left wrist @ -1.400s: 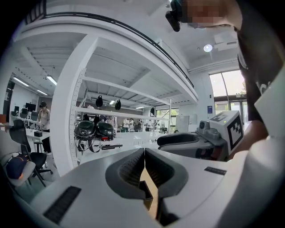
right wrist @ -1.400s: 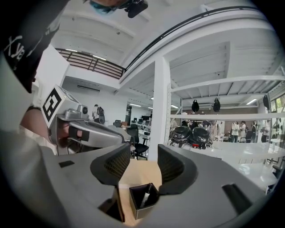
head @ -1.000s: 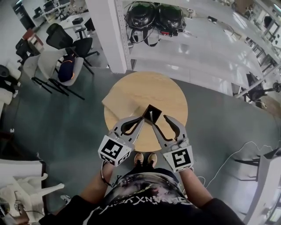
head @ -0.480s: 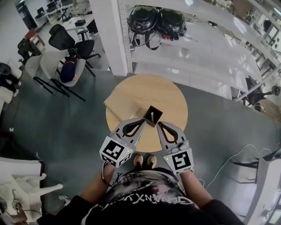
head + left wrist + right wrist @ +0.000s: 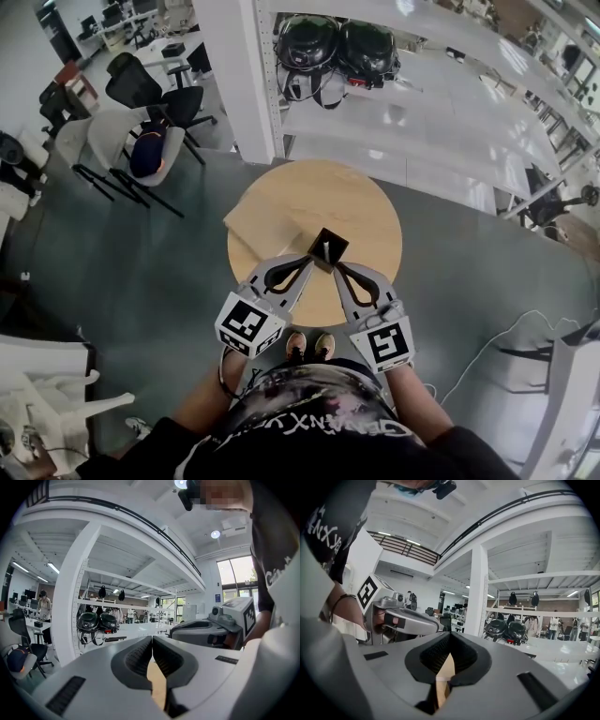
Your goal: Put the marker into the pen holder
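On the round wooden table (image 5: 361, 202), the left gripper (image 5: 308, 260) and right gripper (image 5: 338, 268), each with jaws pressed together on nothing, flank the black pen holder (image 5: 335, 240), in which the white marker (image 5: 325, 250) stands, clear of both.

Round wooden table (image 5: 309, 199), black helmets (image 5: 307, 39), perhaps office chairs (image 5: 141, 86)

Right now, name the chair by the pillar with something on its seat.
The pale grey chair: a dark blue bundle lies on it. The black office chair has a seat that looks bare.
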Demonstrator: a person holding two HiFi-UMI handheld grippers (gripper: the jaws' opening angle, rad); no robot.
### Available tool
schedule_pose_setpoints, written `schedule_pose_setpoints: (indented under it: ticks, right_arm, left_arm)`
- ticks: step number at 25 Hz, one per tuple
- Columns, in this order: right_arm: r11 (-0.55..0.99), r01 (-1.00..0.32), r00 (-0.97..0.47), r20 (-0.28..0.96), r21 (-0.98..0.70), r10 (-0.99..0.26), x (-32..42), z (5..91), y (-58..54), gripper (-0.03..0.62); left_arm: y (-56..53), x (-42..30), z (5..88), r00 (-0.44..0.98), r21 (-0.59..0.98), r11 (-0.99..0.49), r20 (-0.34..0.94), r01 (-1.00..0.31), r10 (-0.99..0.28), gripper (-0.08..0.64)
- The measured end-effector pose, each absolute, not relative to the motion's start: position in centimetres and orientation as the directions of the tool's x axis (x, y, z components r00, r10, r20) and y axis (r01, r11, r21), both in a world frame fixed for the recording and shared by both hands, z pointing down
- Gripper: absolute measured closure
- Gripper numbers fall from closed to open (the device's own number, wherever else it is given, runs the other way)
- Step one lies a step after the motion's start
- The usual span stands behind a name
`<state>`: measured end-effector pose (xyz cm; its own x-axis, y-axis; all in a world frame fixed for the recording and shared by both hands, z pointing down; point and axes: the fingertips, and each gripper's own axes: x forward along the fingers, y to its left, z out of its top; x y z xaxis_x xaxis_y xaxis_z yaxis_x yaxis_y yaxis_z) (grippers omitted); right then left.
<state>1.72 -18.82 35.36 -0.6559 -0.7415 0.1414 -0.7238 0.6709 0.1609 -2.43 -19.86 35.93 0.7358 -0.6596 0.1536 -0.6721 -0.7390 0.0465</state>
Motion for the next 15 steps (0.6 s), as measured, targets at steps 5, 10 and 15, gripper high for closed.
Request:
schedule_pose_setpoints:
  ticks: [5,10,15]
  right_arm:
    - [0.675,-0.723,-0.657,0.156,0.147,-0.738,1.7,35.8,-19.1,0.592]
    - [0.675,-0.724,-0.657,0.154,0.142,-0.738,1.8,35.9,-19.4,0.592]
    - [0.678,-0.721,-0.660,0.155,0.143,-0.735,1.6,35.8,-20.1,0.592]
  left_arm:
    - [-20.2,-2.3,36.0,0.737,0.046,-0.740,0.156,-0.671,-0.658,0.538]
    - [-20.5,-2.1,36.1,0.736,0.042,-0.741,0.157,-0.671,-0.658,0.538]
    - [-21.1,-2.3,36.0,0.735,0.043,-0.738,0.157,-0.673,-0.660,0.538]
